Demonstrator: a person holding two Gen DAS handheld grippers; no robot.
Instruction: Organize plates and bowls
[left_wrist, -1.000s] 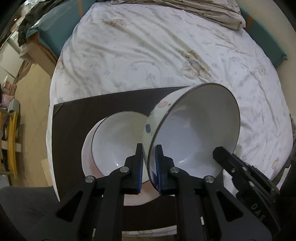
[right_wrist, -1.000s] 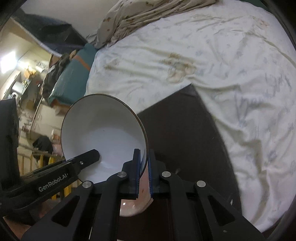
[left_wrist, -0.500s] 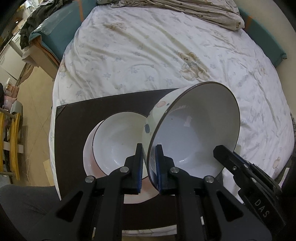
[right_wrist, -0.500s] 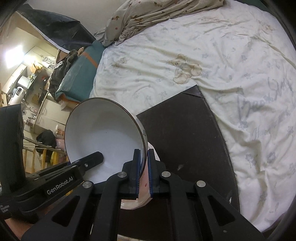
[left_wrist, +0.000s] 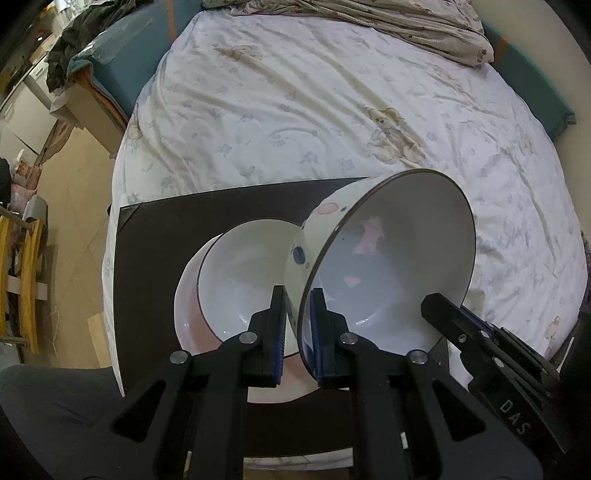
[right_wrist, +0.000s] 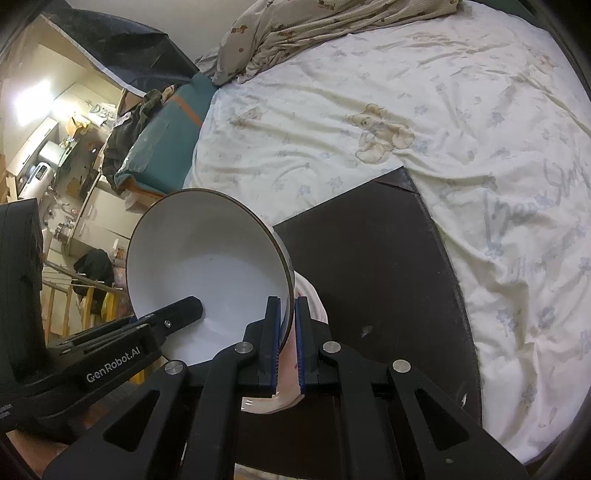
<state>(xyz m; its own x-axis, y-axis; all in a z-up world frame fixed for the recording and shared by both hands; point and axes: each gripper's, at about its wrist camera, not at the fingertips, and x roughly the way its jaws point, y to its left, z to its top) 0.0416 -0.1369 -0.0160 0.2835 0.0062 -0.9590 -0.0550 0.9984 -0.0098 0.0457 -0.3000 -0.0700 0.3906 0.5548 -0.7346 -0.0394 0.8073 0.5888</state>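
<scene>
On the bed (left_wrist: 332, 122) lies a dark mat (left_wrist: 155, 258), and on it a pink plate (left_wrist: 188, 314) carrying a white bowl (left_wrist: 240, 280). Above these a spotted bowl (left_wrist: 399, 258) hangs tilted, its rim pinched by the left gripper (left_wrist: 297, 325) on one side and the right gripper (right_wrist: 286, 332) opposite.

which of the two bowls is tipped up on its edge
The spotted bowl, clamped at its rim by both the left gripper and right gripper. The plain bowl sits level on the pink plate.

spotted bowl (left_wrist: 391, 258) | tilted, lifted | plain bowl (left_wrist: 240, 280) | on pink plate (left_wrist: 188, 317)
</scene>
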